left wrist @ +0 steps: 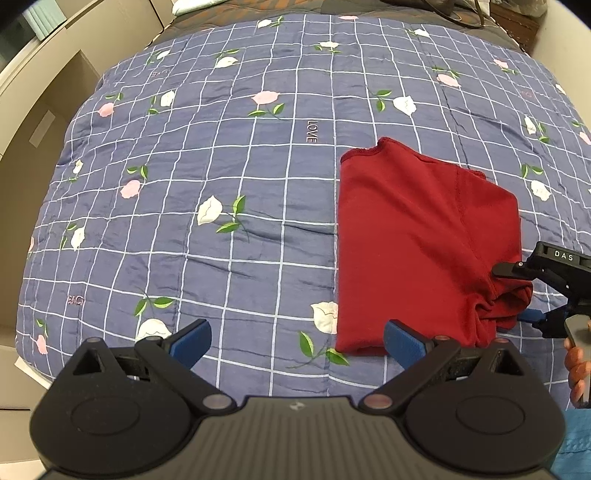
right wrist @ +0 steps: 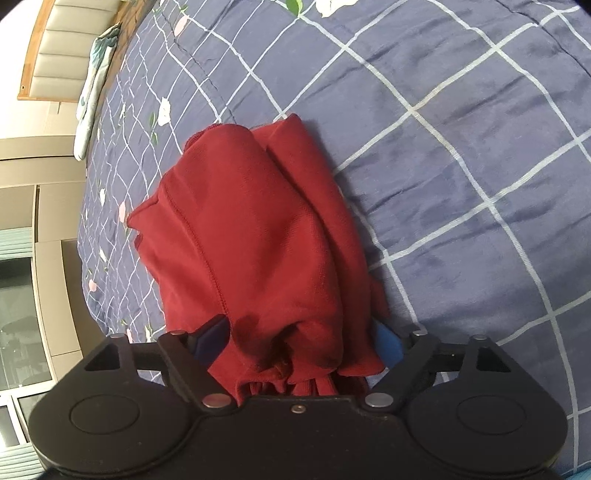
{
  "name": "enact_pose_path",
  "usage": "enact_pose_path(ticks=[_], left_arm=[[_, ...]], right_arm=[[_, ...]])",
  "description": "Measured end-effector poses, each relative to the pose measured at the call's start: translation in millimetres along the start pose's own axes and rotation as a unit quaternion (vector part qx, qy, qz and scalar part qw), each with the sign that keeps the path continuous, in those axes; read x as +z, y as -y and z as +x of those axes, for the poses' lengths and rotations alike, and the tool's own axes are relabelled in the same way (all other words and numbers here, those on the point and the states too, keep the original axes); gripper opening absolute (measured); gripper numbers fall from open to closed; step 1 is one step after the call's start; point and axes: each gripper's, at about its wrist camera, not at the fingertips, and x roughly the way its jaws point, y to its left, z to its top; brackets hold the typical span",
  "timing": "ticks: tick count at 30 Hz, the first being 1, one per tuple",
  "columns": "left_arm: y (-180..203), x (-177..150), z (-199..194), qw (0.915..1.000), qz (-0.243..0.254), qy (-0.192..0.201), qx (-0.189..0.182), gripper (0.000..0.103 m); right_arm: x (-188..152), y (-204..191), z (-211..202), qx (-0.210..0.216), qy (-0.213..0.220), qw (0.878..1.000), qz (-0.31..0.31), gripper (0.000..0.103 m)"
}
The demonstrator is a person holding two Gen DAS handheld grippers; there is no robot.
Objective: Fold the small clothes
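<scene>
1. The blue checked quilt [left wrist: 229, 221] serves as the landmark. Off its left edge stand beige cupboard panels [left wrist: 48, 103]; beyond its far edge lie a dark cable [left wrist: 450, 14] and a pale pillow [right wrist: 92, 92] against a padded headboard [right wrist: 59, 48].
2. The left gripper [left wrist: 297, 341] hovers over the quilt's near edge, its jaws wide and empty, blue pads [left wrist: 192, 341] apart. Its right pad overlaps the near corner of the garment in the left wrist view.
3. The word "LOVE" [left wrist: 312, 131] is stitched at the quilt's middle, among white and pink printed roses.
4. The red garment [left wrist: 421, 240] lies folded on the quilt's right half, a soft knit with stitched seams and a ribbed hem.
5. The right gripper [right wrist: 299, 339], marked "DAS" on its body, has its jaws clamped on the garment's bunched near-right corner, cloth filling the gap.
6. A hand [left wrist: 578, 373] holds that gripper's handle.
</scene>
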Motion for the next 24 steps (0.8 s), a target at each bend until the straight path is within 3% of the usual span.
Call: enact_pose_path(ticks=[9,11,18,24], left_arm=[[1,2,12,0.9998,-0.014,-0.012,-0.012,0.102],[1,4,19,0.9994,-0.020,-0.021,-0.019,0.102],[-1,17,69,0.9956,-0.059,-0.058,-0.043,0.102],[8,42,120,0.9945,-0.046,-0.082,-0.046,0.102]], right_arm=[[-4,10,-8,0.011,0.010,1.000,0.018,0.084],[-6,13,-16,0.005,0.029,0.999,0.032,0.095],[-4,4,-32,-0.039,0.030,0.999,-0.001,0.099],[14,-11,-26,-0.046,0.039,0.998,0.006,0.099]])
